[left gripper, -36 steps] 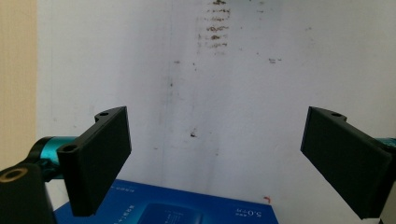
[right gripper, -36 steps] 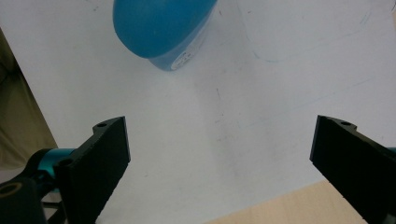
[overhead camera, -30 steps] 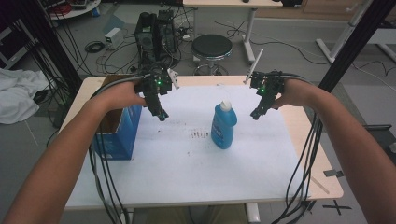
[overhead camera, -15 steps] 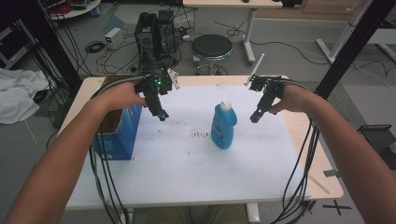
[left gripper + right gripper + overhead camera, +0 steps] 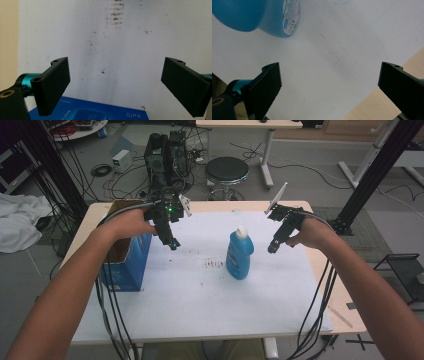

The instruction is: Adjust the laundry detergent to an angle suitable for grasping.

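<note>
A blue bottle point(image 5: 239, 255) with a white cap stands upright near the middle of the white sheet point(image 5: 200, 305). Its lower body fills the top left of the right gripper view as the blue bottle point(image 5: 262, 17). An open blue cardboard box point(image 5: 122, 265) stands at the table's left; its printed top edge, the blue box point(image 5: 90, 112), lies just under my left jaws. My left gripper point(image 5: 172, 244) hovers right of the box, open and empty point(image 5: 115, 85). My right gripper point(image 5: 272, 249) hangs right of the bottle, apart from it, open and empty point(image 5: 329, 90).
A patch of dark smudges point(image 5: 215, 264) marks the sheet left of the bottle. The wooden table edge point(image 5: 345, 315) runs bare along the right. Beyond the table stand a black stool point(image 5: 227, 170) and equipment point(image 5: 167, 152). Cables point(image 5: 315, 320) trail from both grippers.
My right gripper has moved left and slightly down toward the bottle. The left gripper has stayed almost still.
</note>
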### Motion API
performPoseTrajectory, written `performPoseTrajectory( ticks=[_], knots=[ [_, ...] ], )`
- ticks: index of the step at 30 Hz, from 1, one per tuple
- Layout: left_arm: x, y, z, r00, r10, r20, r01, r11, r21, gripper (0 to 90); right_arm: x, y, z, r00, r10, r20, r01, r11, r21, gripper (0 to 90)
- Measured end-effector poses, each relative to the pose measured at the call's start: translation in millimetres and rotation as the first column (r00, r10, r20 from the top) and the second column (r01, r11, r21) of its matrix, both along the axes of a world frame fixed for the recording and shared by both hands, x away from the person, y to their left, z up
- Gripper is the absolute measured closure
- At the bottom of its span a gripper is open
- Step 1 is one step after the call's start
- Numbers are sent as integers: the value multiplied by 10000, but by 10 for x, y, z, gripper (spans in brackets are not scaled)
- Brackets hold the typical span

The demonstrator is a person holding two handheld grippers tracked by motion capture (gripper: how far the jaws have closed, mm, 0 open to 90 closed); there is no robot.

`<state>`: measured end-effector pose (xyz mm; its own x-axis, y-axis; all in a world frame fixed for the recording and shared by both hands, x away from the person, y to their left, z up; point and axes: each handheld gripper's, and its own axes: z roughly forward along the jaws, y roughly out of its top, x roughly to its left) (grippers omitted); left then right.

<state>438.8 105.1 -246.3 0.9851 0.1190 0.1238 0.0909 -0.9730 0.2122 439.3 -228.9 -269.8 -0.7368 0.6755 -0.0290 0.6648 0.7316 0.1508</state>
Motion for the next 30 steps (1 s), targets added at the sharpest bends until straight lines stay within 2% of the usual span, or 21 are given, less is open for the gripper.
performPoseTrajectory(
  ticks=[2,5,9,10,15,17,18,19,22,25,26,28,29,30],
  knots=[
    [-1,-2,-4,10000,-4,-33,4,10000,-11,85,2,-22,-18,9995,-202,258,197,9996,180,39],
    [-9,-7,-9,10000,15,29,-15,10000,15,85,-16,-46,-45,9962,-775,404,761,9965,353,39],
    [-10,0,-10,10000,-35,43,36,10000,-7,85,-50,-91,-74,9910,-1060,814,988,9913,875,39],
    [-12,5,-15,10000,-42,32,42,10000,-50,85,-65,-102,-75,9885,-1066,1073,947,9893,1107,39],
    [-17,17,-17,10000,-6,37,6,10000,22,85,-139,-159,-83,9735,-1791,1422,1483,9678,2033,39],
    [-18,22,-18,10000,-2,45,2,10000,-74,85,-153,-195,-116,9709,-1703,1684,1272,9624,2399,39],
    [-19,23,-18,10000,4,80,-4,10000,-68,85,-171,-192,-125,9665,-1968,1648,1527,9569,2470,39],
    [-17,23,-17,10000,-5,95,6,10000,-71,85,-175,-209,-148,9644,-1922,1819,1439,9578,2488,39],
    [-23,18,-24,10000,9,48,-8,10000,-97,85,-189,-248,-222,9540,-2254,1977,1646,9449,2831,39],
    [-26,17,-18,9999,9,100,-9,10000,24,85,-199,-288,-292,9462,-2415,2154,1697,9370,3054,39],
    [-25,21,-28,10000,45,39,-44,9999,-116,85,-205,-299,-313,9422,-2496,2234,1706,9316,3211,39],
    [-24,23,-32,10000,35,34,-35,9999,-119,85,-217,-328,-357,9345,-2693,2326,1808,9224,3413,39],
    [-29,22,-38,9999,87,65,-86,9998,-152,85,-215,-346,-385,9310,-2698,2460,1755,9216,3463,39],
    [-26,21,-38,10000,23,34,-23,10000,-96,85,-218,-356,-410,9290,-2838,2377,1890,9157,3547,39]
  ],
)
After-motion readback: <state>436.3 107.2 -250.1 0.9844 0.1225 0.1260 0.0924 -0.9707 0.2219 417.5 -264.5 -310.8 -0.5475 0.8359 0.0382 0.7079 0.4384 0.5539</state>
